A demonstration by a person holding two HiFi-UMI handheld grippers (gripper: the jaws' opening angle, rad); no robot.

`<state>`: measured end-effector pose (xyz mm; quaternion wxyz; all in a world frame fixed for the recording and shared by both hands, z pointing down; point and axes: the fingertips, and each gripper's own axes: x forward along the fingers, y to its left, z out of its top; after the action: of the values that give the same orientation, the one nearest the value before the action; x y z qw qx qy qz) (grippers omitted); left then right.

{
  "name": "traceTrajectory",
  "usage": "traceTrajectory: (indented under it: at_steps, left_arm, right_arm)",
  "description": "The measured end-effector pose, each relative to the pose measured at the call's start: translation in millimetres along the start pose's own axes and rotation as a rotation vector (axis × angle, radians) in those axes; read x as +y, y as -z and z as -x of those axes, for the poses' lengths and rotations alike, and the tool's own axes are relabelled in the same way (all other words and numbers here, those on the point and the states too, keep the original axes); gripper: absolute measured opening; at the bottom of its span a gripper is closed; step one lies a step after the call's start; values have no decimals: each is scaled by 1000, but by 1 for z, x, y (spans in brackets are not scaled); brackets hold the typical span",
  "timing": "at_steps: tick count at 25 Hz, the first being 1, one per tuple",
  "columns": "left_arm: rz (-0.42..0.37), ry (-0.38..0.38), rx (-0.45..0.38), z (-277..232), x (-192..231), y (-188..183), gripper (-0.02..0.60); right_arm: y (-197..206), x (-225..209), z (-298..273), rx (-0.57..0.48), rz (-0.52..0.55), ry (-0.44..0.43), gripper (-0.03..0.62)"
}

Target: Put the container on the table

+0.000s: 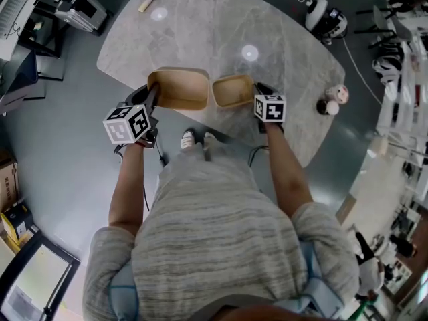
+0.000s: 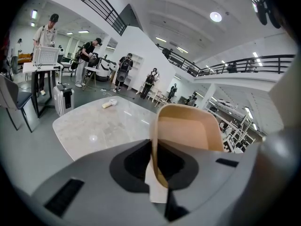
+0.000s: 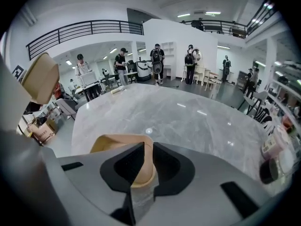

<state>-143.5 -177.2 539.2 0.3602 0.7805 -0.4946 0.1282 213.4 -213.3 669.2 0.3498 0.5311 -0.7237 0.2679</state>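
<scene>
Spreading wide and mostly bare ahead, the grey marble table point(image 1: 221, 19) has rounded edges.
Two smooth tan tubs with rounded corners hang side by side over its near edge: the larger container point(image 1: 179, 89), rim pinched in the left gripper point(image 1: 152, 97), and the smaller container point(image 1: 234, 91), rim pinched in the right gripper point(image 1: 258, 93).

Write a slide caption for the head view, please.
From above: left gripper clamps the larger tan container, right gripper the smaller tan container, at the near edge of the marble table.
</scene>
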Motion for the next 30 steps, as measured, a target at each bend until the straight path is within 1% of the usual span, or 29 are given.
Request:
traceTrajectory:
  at_steps: [2,6,12,21,30]
  left_arm:
    - [2,3,2,-2,-1,0,25]
    - [-1,5,7,-5,-2,1,25]
    - [1,2,12,-8,0,1,25]
    - [11,2,-1,-13,0,1,25]
    - [23,-39,21,-23,16,7,25]
  right_arm:
    - [-4,2,4,-22,-4,-6,44]
    - [-11,12,9,-64,-19,-47,44]
    - [-23,20,19,-107,-39,-70,44]
    - [-31,29,30,-141,-44,-96,43]
    - [-37,35,35,-162,-57,-115,43]
